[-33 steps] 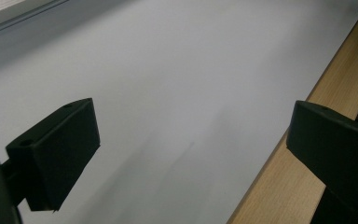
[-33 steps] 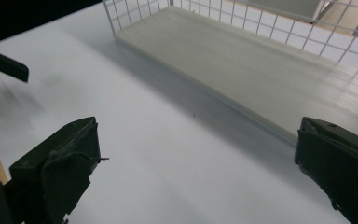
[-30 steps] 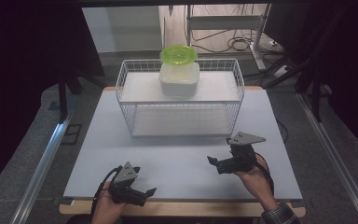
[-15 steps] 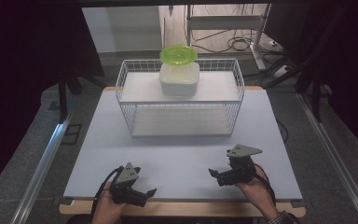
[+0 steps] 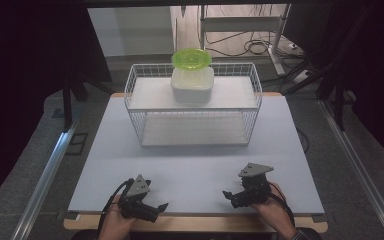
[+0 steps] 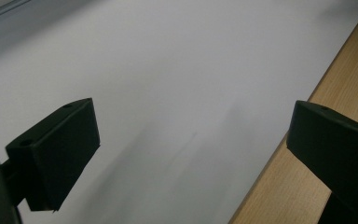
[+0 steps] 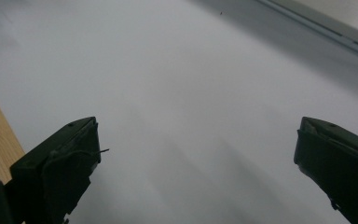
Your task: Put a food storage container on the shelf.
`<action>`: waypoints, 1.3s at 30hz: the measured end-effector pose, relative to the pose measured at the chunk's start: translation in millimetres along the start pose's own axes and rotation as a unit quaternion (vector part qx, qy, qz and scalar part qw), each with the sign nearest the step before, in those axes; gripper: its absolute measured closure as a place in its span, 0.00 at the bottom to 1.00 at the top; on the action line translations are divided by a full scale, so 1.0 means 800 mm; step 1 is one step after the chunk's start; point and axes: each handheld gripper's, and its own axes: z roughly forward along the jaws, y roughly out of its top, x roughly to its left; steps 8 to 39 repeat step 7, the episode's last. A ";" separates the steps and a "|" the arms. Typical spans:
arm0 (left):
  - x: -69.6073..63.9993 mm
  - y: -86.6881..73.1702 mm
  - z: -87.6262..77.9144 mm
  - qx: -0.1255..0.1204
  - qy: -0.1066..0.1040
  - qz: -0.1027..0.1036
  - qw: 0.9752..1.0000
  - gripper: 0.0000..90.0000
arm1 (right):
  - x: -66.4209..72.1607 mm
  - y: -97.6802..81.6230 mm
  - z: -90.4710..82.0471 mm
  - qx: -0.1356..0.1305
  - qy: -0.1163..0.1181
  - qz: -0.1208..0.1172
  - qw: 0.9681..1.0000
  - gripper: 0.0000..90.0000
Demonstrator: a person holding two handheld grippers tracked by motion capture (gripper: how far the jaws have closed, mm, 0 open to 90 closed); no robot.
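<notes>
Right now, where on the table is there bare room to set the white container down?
The broad white strip between the wire basket and the left gripper and right gripper lies bare. Side margins beside the basket are narrower. The basket's top shelf is crowded mid-way by the white container carrying a green bowl.

The whole tabletop [image 5: 190, 170] is seen from above and from the near side by the high view, facing forward and down. Its near white surface is shared, very closely and at a low angle, by both gripper views.
</notes>
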 end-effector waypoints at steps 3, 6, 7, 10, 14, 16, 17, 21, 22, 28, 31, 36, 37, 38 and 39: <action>0.000 0.000 0.000 0.001 0.001 0.000 1.000 0.03 | 0.002 -0.001 0.004 0.009 -0.003 -0.007 1.000 0.01; 0.000 0.000 0.000 -0.001 0.001 0.000 1.000 0.03 | 0.003 -0.001 0.005 0.009 -0.007 -0.012 1.000 0.01; 0.000 0.000 0.000 -0.001 0.001 0.000 1.000 0.03 | 0.003 -0.001 0.005 0.009 -0.008 -0.013 1.000 0.01; 0.000 0.000 0.000 -0.001 0.001 0.000 1.000 0.03 | 0.003 -0.001 0.005 0.009 -0.008 -0.013 1.000 0.01; 0.000 0.000 0.000 -0.001 0.001 0.000 1.000 0.03 | 0.003 -0.001 0.005 0.009 -0.008 -0.013 1.000 0.01; 0.000 0.000 0.000 -0.001 0.001 0.000 1.000 0.03 | 0.003 -0.001 0.005 0.009 -0.008 -0.013 1.000 0.01; 0.000 0.000 0.000 -0.001 0.001 0.000 1.000 0.03 | 0.003 -0.001 0.005 0.009 -0.008 -0.013 1.000 0.01; 0.000 0.000 0.000 -0.001 0.001 0.000 1.000 0.03 | 0.003 -0.001 0.005 0.009 -0.008 -0.013 1.000 0.01; 0.000 0.000 0.000 -0.001 0.001 0.000 1.000 0.03 | 0.003 -0.001 0.005 0.009 -0.008 -0.013 1.000 0.01; 0.000 0.000 0.000 -0.001 0.001 0.000 1.000 0.03 | 0.003 -0.001 0.005 0.009 -0.008 -0.013 1.000 0.01; 0.000 0.000 0.000 -0.001 0.001 0.000 1.000 0.03 | 0.003 -0.001 0.005 0.009 -0.008 -0.013 1.000 0.01; 0.000 0.000 0.000 -0.001 0.001 0.000 1.000 0.03 | 0.003 -0.001 0.005 0.009 -0.008 -0.013 1.000 0.01; 0.000 0.000 0.000 -0.001 0.001 0.000 1.000 0.03 | 0.003 -0.001 0.005 0.009 -0.008 -0.013 1.000 0.01; 0.000 0.000 0.000 -0.001 0.001 0.000 1.000 0.03 | 0.003 -0.001 0.005 0.009 -0.008 -0.013 1.000 0.01; 0.000 0.000 0.000 -0.001 0.001 0.000 1.000 0.03 | 0.003 -0.001 0.005 0.009 -0.008 -0.013 1.000 0.01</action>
